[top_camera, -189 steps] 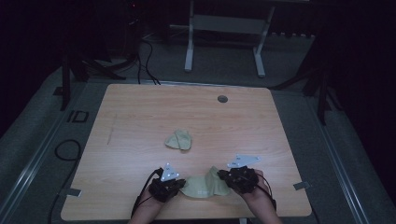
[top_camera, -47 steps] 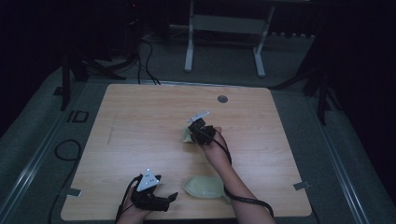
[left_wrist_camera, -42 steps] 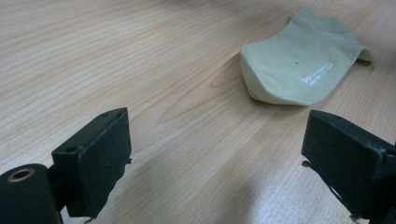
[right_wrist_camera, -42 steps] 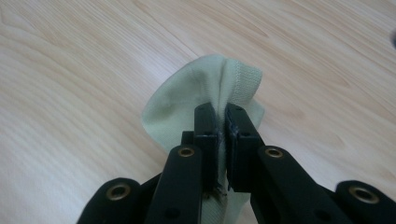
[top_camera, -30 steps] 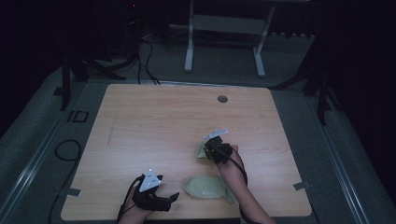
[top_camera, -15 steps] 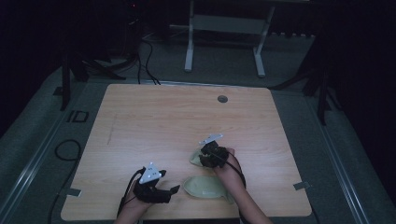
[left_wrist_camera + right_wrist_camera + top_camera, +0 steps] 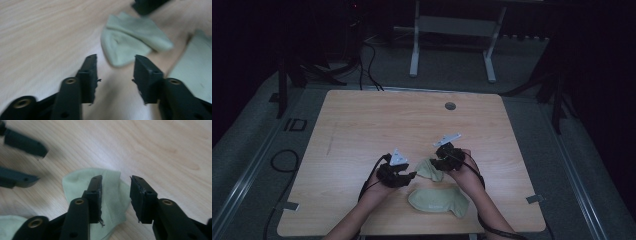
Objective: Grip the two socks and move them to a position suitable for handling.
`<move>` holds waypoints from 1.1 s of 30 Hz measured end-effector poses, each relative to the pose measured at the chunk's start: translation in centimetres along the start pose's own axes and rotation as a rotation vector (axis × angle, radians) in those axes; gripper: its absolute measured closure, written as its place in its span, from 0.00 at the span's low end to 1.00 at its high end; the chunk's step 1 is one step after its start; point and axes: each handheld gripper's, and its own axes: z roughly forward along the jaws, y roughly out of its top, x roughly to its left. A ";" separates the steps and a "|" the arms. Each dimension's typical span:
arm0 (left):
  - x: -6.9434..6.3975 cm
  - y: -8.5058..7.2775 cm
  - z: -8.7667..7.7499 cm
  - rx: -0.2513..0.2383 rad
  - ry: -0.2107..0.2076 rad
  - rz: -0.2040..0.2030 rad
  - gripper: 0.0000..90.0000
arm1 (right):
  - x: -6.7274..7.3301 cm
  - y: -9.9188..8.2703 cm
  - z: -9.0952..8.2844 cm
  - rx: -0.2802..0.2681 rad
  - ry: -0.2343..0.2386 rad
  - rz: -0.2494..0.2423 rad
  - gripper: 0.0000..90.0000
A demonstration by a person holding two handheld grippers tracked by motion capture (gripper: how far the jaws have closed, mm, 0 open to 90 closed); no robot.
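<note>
A small folded pale green sock [image 7: 427, 169] lies on the wooden table [image 7: 362, 125], just beyond a larger flat sock [image 7: 439, 200] of the same colour. My right gripper [image 7: 438, 164] hovers over the small sock [image 7: 75, 185]. Its jaws have just been opening and stand apart above the cloth without pressing it [image 7: 116, 182]. My left gripper [image 7: 412, 175] comes in from the left, pointing at the small sock [image 7: 125, 42]. Its jaws [image 7: 115, 62] have just been closing, and only bare wood lies between them. The larger sock [image 7: 197, 62] lies off to its right.
A round grommet hole [image 7: 450, 106] sits near the table's far edge. Cables trail from both grippers toward the front edge. Metal stand legs [image 7: 452, 45] and dark floor lie beyond the table. The left gripper's two fingers [image 7: 22, 143] appear at the upper left of the right gripper view.
The right gripper brought the small sock nearer the larger one and let go of it. The left gripper moved from the front left edge toward the small sock, narrowing its jaws.
</note>
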 end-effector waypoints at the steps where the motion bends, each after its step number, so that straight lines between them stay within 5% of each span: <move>1: 0.1 0.3 0.4 0.002 -0.006 -0.009 0.58 | 0.0 -0.2 0.3 0.006 -0.001 -0.001 0.68; 9: 0.4 1.3 3.2 0.072 -0.010 0.018 0.63 | 0.0 -1.6 2.3 0.078 -0.001 -0.006 0.69; 16: 0.0 2.0 4.0 0.110 -0.016 0.041 0.87 | 0.0 -2.0 2.4 0.064 0.027 0.013 0.86; 19: -0.5 2.2 4.1 0.116 0.013 0.069 0.96 | 0.3 -1.9 2.3 0.067 0.019 0.013 0.92; 26: -0.7 2.1 4.1 0.107 0.025 0.084 0.96 | 0.3 -2.2 -0.1 -0.006 -0.008 0.034 0.93; 33: -0.7 1.9 4.1 0.098 0.027 0.090 0.97 | -1.4 -3.0 -2.8 -0.065 -0.035 0.079 0.93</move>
